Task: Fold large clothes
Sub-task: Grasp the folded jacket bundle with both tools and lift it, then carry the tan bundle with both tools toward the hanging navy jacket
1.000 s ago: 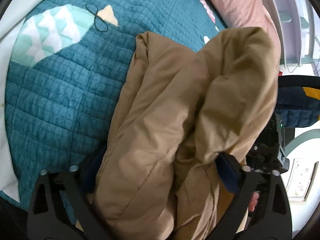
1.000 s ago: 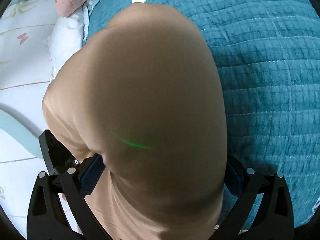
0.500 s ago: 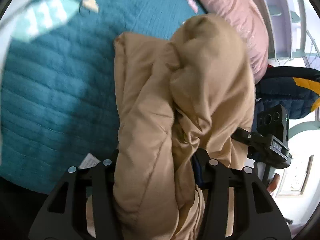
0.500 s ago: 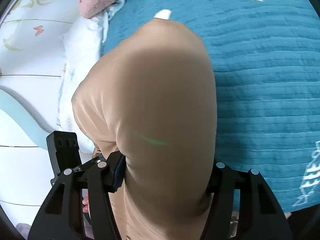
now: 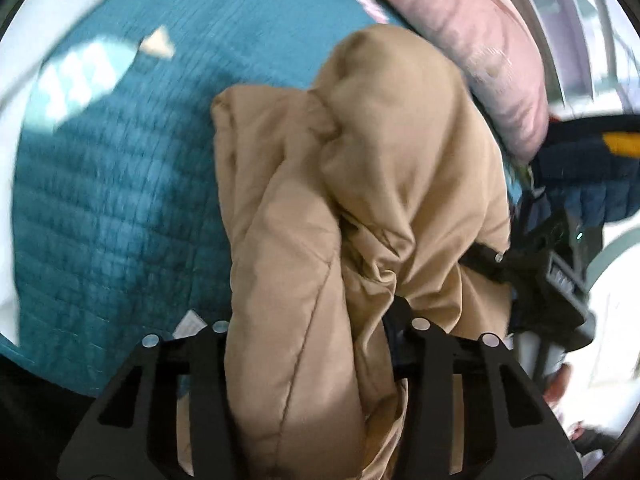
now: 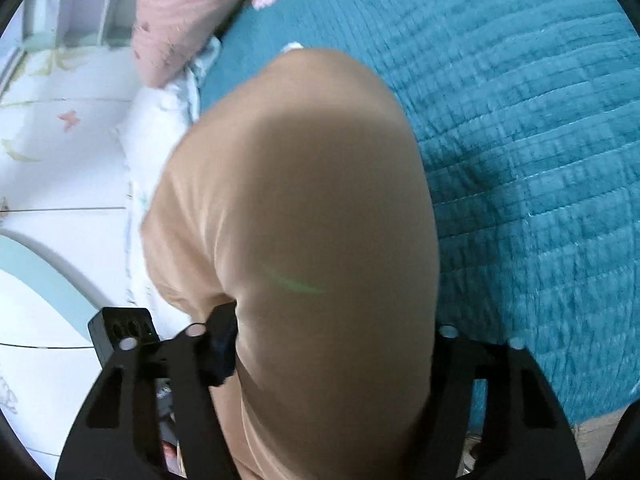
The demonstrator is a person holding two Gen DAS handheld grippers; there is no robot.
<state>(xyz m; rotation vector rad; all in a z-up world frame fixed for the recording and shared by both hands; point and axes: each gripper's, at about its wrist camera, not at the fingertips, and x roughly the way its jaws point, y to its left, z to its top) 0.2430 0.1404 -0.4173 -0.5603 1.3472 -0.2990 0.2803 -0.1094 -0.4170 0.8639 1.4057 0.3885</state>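
A tan padded jacket is bunched into a thick bundle above the teal quilt. My left gripper has a fat fold of it between its jaws, which are closing and squeezing the fabric. In the right wrist view the same jacket bulges out in front of my right gripper, whose pads press into both sides of the bundle. The right gripper's black body shows at the jacket's right side in the left wrist view. Both sets of fingertips are partly buried in cloth.
A pink pillow lies at the head of the bed, also seen as the pink pillow. A navy garment with a yellow patch sits to the right. White bedding and pale floor lie beyond the quilt's edge.
Both grippers have narrowed from wide open onto the jacket and risen with it. The left one has also shifted sideways, so the bundle now stands taller and narrower over the quilt.
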